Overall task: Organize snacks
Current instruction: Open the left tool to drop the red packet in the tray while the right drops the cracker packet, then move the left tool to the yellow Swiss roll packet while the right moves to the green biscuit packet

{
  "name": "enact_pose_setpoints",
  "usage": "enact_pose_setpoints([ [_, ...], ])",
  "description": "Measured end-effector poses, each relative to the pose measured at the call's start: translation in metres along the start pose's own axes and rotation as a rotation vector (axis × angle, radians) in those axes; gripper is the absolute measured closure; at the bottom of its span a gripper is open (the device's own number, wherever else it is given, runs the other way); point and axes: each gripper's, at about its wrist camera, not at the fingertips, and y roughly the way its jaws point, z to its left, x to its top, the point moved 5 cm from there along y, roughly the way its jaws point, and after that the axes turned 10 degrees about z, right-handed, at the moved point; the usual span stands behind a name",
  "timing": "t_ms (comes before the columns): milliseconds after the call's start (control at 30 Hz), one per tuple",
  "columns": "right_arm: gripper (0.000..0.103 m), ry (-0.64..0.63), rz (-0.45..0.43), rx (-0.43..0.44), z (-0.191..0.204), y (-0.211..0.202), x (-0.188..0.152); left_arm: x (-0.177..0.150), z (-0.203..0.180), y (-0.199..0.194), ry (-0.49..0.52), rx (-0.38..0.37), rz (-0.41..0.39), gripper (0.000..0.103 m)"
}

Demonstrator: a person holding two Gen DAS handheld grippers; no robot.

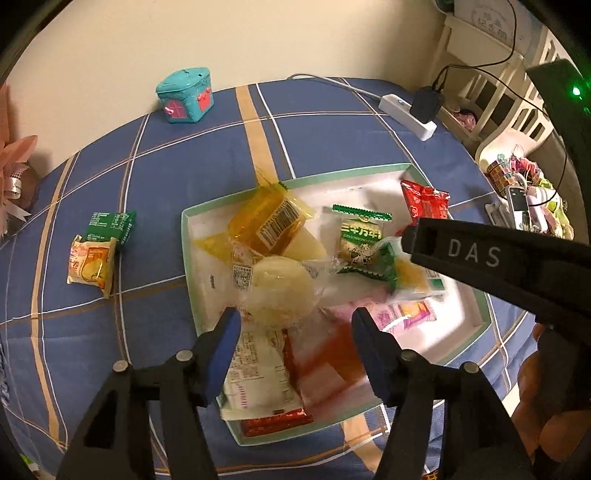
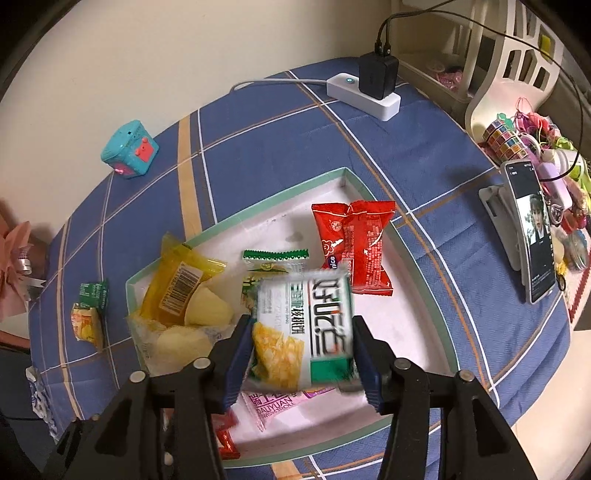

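The white-and-green snack packet (image 2: 303, 332) sits blurred between the right gripper (image 2: 303, 354) fingers, low in the right wrist view at 6 o'clock over the white tray (image 2: 406, 258); whether the pads press it I cannot tell. A red packet (image 2: 354, 247) lies at its 1 o'clock. The left gripper (image 1: 295, 343) stands wide, nothing pinched, above a pale bun (image 1: 284, 288). Two small packets (image 1: 96, 254) lie outside the tray at 9 o'clock on the blue checked cloth (image 1: 184, 166).

wall (image 1: 258, 33): plain cream; table (image 1: 184, 155): blue plaid cloth; right: white plastic shelf (image 2: 517, 70)
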Motion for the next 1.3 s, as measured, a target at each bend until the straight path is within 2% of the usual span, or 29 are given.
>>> enact_pose_setpoints([
  [167,0.041,-0.002,-0.008,-0.006,0.000,-0.003,0.000,0.001,0.014,-0.004,-0.045,-0.006,-0.008,0.039],
  [400,0.040,-0.027,-0.007,-0.002,0.011,-0.004,-0.003,0.002,0.062,-0.004,-0.182,0.030,-0.005,0.039],
  [700,0.040,-0.125,-0.008,-0.020,0.047,-0.005,-0.012,-0.007,0.134,-0.016,-0.349,0.100,-0.038,0.033],
  [800,0.039,-0.153,-0.009,-0.028,0.058,-0.005,-0.014,-0.010,0.151,-0.018,-0.388,0.108,-0.043,0.027],
  [833,0.037,-0.162,-0.008,-0.034,0.061,-0.005,-0.016,-0.011,0.156,-0.019,-0.398,0.109,-0.043,0.024],
  [900,0.024,-0.173,-0.008,-0.041,0.065,-0.003,-0.017,-0.012,0.161,-0.019,-0.409,0.104,-0.044,0.021],
  [967,0.020,-0.188,-0.011,-0.046,0.070,-0.002,-0.019,-0.013,0.163,-0.017,-0.413,0.100,-0.041,0.017],
  [1033,0.013,-0.195,-0.018,-0.047,0.074,-0.002,-0.020,-0.013,0.165,-0.018,-0.415,0.101,-0.043,0.014],
  [1067,0.004,-0.199,-0.023,-0.046,0.075,-0.002,-0.020,-0.013,0.166,-0.018,-0.415,0.101,-0.048,0.014],
  [1100,0.000,-0.205,-0.027,-0.045,0.077,-0.002,-0.021,-0.013,0.167,-0.019,-0.416,0.100,-0.053,0.011],
  [1233,0.000,-0.218,-0.033,-0.040,0.082,-0.003,-0.022,-0.012,0.168,-0.021,-0.412,0.095,-0.067,0.009],
  [1300,0.000,-0.217,-0.035,-0.046,0.083,-0.003,-0.022,-0.011,0.168,-0.021,-0.409,0.103,-0.070,0.004],
])
